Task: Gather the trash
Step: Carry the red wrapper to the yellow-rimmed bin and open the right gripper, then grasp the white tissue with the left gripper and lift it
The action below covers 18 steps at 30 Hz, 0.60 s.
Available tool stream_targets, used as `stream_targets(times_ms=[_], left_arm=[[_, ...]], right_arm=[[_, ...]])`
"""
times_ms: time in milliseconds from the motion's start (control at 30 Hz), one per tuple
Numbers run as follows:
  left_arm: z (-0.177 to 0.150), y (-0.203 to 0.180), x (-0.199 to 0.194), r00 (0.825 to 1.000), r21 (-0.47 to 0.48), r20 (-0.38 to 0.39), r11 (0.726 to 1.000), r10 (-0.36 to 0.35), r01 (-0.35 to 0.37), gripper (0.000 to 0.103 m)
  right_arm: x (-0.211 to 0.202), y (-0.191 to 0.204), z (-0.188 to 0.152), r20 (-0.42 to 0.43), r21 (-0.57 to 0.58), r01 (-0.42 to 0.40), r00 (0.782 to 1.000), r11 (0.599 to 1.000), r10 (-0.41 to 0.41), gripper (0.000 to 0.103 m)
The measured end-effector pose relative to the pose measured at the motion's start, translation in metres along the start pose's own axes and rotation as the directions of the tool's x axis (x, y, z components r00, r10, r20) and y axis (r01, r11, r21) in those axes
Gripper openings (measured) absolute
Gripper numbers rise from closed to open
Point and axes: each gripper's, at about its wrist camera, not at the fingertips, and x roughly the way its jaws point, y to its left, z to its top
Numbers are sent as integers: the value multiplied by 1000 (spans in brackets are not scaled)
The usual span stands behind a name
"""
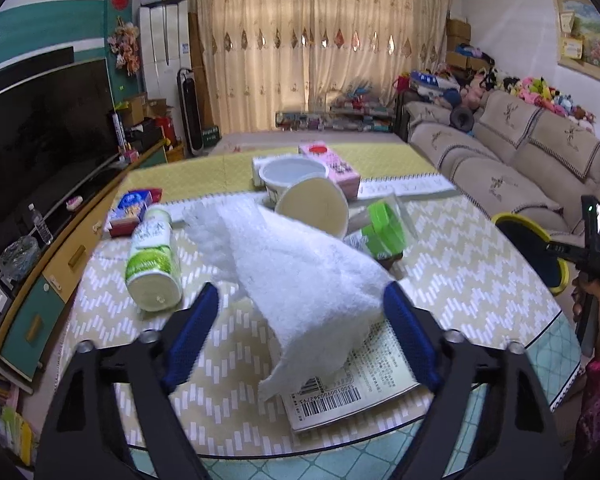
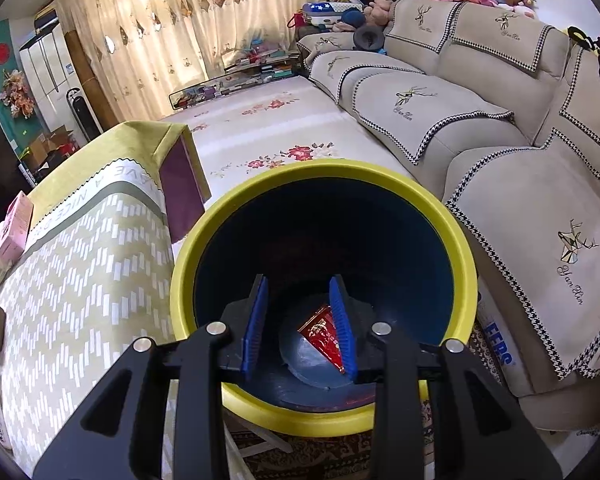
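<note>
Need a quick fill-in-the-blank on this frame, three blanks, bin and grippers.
1. The bin has a ___ rim.
2. The red wrapper lies on the bin's ___.
3. The left gripper has its fingers on either side of a white ___.

Missing words: yellow; bottom; paper towel

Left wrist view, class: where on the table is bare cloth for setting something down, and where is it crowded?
Bare cloth lies right of the green packet, towards the sofa, and at the near left below the fallen bottle. The middle is crowded: tissue, paper cup, bowl.
</note>
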Motion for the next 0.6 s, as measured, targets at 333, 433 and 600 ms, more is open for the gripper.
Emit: stream_targets(times_ms=[333,433,600], left_arm=[[17,-1,-8,997,9,-17,997,-76,76,24],[40,-4,-20,993,43,-6,992,-116,116,24],[88,-5,-34,986,102,-12,981,-164,165,25]], right_arm=[[-1,-4,-1,-2,11,-18,1000,1000,18,31],[-1,-4,-1,0,11,-22,1000,1000,22,31],[-5,-6,-2,14,16,-33,999,999,32,31]])
